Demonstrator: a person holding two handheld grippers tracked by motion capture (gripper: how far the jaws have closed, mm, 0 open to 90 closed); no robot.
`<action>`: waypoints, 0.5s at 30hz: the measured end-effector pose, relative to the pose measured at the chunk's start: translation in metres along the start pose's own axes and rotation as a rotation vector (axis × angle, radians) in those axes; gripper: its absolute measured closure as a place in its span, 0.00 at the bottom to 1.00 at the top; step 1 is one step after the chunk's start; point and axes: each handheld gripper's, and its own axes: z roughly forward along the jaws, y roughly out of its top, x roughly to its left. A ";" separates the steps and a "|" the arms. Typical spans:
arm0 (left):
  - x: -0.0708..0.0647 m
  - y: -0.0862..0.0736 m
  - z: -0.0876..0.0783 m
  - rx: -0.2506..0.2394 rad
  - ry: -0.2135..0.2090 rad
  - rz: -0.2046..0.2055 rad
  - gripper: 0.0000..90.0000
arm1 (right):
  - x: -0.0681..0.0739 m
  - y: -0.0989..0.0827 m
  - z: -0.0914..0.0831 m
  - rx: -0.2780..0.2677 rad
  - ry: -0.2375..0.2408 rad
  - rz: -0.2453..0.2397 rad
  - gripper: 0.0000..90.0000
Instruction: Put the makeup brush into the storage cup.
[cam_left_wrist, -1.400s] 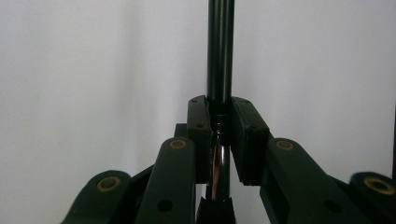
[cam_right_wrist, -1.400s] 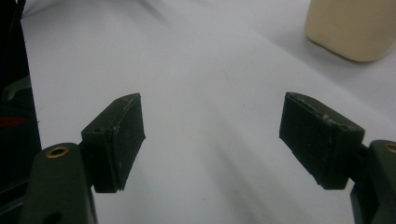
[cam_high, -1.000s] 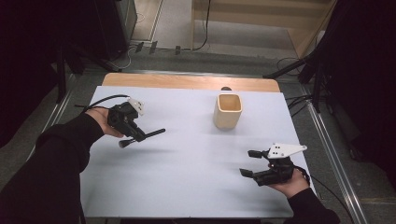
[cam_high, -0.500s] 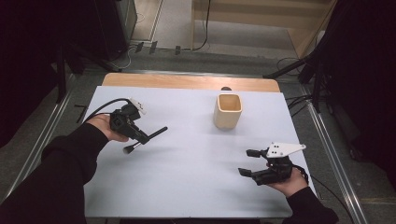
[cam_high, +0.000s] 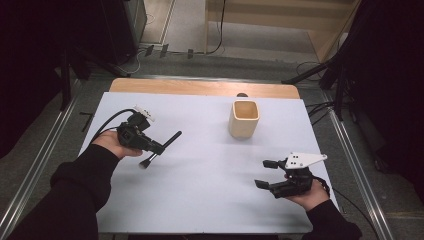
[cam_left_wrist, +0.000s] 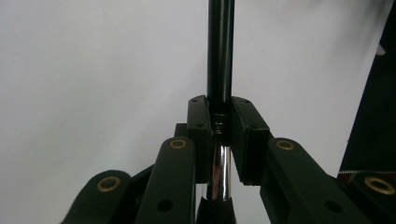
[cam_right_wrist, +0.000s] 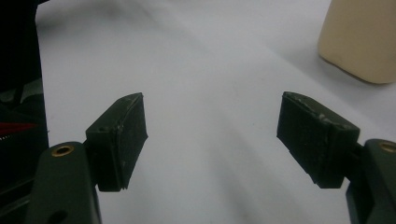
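My left gripper (cam_high: 159, 148) is at the table's left, shut on a slim black tool with a chrome band (cam_high: 167, 142). The tool's black shaft points toward the far right and its short end hangs near the table. In the left gripper view the pads (cam_left_wrist: 201, 126) clamp the tool (cam_left_wrist: 219, 56) right at the chrome band, and my left gripper (cam_left_wrist: 219, 126) has nothing else in it. My right gripper (cam_high: 262, 173) rests low at the near right, open and empty, with its jaws wide apart in the right gripper view (cam_right_wrist: 212, 135).
A beige square cup (cam_high: 244, 119) stands upright at the far middle right of the white table (cam_high: 210, 200); it also appears as the cup (cam_right_wrist: 359, 37) at the upper right ahead of the right gripper. A wooden strip (cam_high: 200, 87) borders the far edge.
The left hand has shifted slightly to the right with the tool, and the tool now points more steeply toward the far side. The right gripper has stayed put.
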 end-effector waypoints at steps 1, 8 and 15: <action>-0.002 -0.001 0.000 -0.006 -0.006 -0.002 0.89 | 0.000 0.000 0.000 -0.002 0.000 0.000 0.28; -0.010 -0.005 0.005 -0.046 -0.013 -0.035 0.89 | 0.001 0.002 0.001 -0.005 0.002 0.004 0.28; -0.016 -0.006 0.010 -0.092 -0.047 -0.058 0.89 | 0.002 0.007 0.002 -0.026 -0.004 0.040 0.27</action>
